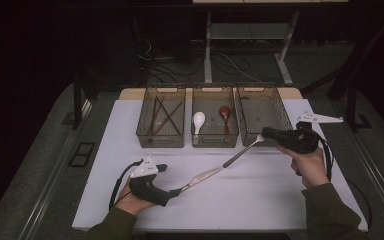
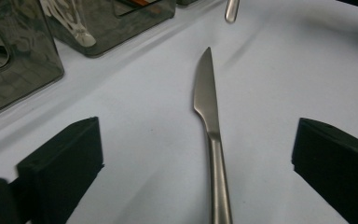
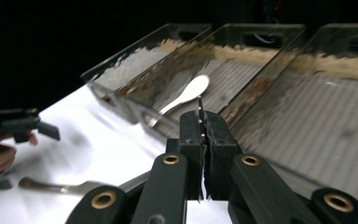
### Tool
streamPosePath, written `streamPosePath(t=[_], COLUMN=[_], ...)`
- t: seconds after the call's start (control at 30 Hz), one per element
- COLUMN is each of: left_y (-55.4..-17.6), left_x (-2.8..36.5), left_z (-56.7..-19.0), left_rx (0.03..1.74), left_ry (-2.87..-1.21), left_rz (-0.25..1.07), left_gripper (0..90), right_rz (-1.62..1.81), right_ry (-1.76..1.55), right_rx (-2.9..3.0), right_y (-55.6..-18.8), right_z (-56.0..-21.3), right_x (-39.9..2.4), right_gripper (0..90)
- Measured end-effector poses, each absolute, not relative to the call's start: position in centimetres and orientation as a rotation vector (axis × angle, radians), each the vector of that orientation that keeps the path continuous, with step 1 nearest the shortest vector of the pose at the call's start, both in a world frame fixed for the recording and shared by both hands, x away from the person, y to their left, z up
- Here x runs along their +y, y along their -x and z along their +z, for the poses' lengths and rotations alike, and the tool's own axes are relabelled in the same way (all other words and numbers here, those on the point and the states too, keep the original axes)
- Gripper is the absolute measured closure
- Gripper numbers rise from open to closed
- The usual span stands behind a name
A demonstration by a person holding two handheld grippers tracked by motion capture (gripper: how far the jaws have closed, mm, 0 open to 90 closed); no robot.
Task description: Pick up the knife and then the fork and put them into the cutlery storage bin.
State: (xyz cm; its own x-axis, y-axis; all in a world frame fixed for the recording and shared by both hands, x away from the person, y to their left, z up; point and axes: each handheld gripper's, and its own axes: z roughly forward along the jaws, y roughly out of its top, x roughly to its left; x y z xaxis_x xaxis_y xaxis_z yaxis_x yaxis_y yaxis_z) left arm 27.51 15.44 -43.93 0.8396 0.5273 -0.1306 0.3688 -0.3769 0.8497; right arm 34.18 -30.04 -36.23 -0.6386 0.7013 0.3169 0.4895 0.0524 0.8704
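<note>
Two metal things are seen: a knife (image 2: 213, 140) is lying on the white desk (image 1: 260, 195) between the left gripper's (image 2: 193, 163) spread fingers. A fork (image 1: 242, 151) is pinched by the right gripper's (image 3: 201, 135) fingers at three o'clock, near the baskets (image 1: 262, 117).

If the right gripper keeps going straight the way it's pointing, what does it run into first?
Probably the near wall of the right-hand bin: the right gripper, shut on a fork, points at it. Depth is hard to judge.

Steel knife (image 2: 210, 121) lies flat on the white table (image 1: 260, 190), fork (image 1: 240, 154) lifted.
</note>
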Motion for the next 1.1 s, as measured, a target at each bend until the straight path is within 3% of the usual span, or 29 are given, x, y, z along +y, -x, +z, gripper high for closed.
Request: streamPosePath(t=[0.73,1.1], left_y=[-27.5,-27.5], left_x=[15.4,15.2], left_z=[-44.1,-44.1], left_rx=[0.658,0.654], left_ry=[-2.035,-2.04], left_rz=[0.167,0.164], left_gripper=[0.0,0.0], right_rz=[1.492,1.378], right_ry=[-1.363,-1.435], right_rx=[1.911,1.919], right_y=[-38.7,-41.7], right_z=[-30.8,-32.4], right_x=[-36.5,-37.1], right_gripper=[87.1,87.1])
